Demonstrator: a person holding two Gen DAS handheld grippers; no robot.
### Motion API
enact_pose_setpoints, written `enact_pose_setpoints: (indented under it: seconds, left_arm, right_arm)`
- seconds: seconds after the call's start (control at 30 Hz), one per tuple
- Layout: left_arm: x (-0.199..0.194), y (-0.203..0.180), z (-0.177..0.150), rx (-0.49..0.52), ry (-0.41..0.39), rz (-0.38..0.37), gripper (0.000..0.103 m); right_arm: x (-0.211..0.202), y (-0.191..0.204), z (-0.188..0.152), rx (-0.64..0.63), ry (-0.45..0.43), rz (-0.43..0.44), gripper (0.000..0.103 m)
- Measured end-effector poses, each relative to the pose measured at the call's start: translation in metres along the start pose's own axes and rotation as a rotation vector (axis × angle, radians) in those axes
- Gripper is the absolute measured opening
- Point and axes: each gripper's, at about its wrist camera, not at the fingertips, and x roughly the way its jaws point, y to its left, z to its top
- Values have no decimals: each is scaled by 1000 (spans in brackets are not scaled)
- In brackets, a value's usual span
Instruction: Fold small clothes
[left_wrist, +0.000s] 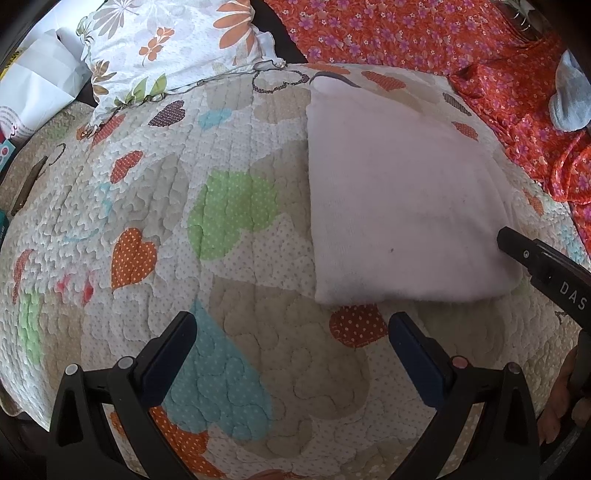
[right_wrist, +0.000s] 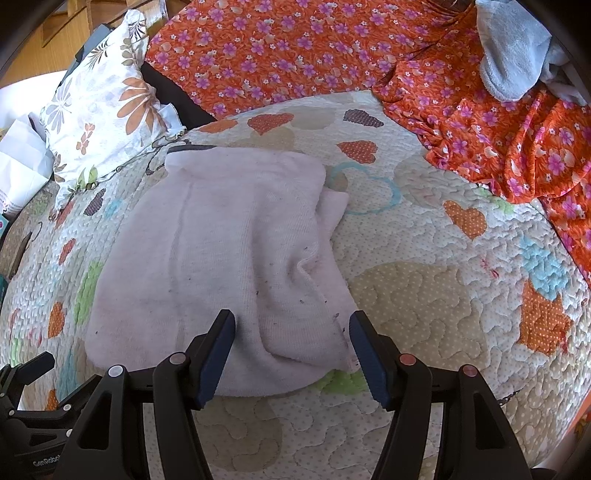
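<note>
Right gripper (right_wrist: 291, 354), foreground of the right wrist view: jaws spread wide, straddling the near right corner of the pink garment (right_wrist: 221, 258) without pinching it. Left gripper (left_wrist: 291, 354), foreground of the left wrist view: jaws likewise apart and empty, poised over bare quilt (left_wrist: 147, 184) just short of the garment's (left_wrist: 399, 199) near edge.

Position of the garment: flat on the quilt, apparently already folded into a compact panel, well apart from the orange floral cloth (right_wrist: 295, 55) and the pillow (right_wrist: 99, 103) behind it.

Risks, as judged from here. The right side carries a loose flap and a raised ridge; a closing pinch at this corner may catch only the top layer, so that a lift would peel the fold open rather than carry it over. A one-sided pull, with the left tool not engaged, could drag the panel askew across the textured quilt.

Differences between views. The right wrist view alone shows the ridge, the protruding under-layer at the right edge and dark lint specks. The left wrist view shows the garment as a smooth trapezoid, hides that ridge, and alone shows a finger (left_wrist: 517, 243) of the right gripper lying against the garment's right corner. A grey plush item (right_wrist: 513, 48) lies on the floral cloth.
</note>
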Motion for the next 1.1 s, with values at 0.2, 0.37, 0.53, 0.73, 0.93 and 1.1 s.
enact_pose_setpoints:
  seconds: [0.2, 0.37, 0.53, 0.73, 0.93, 1.1]
  left_arm:
    - [1, 1, 0, -1, 1, -2, 103]
    - [2, -3, -2, 3, 3, -7, 103]
    - [2, -5, -4, 4, 10, -16, 103]
    - [3, -6, -5, 10, 15, -19, 103]
    - [5, -7, -6, 13, 27, -29, 103]
    - [8, -7, -6, 6, 45, -43, 103]
  right_arm:
    - [0, 0, 0, 2, -1, -1, 69]
    - [0, 1, 1, 8, 0, -3, 70]
    - [0, -1, 1, 12, -3, -3, 70]
    - [0, -4, 2, 22, -5, -5, 70]
    - [0, -4, 2, 22, -5, -5, 70]
    - [0, -4, 2, 21, -5, -4, 71]
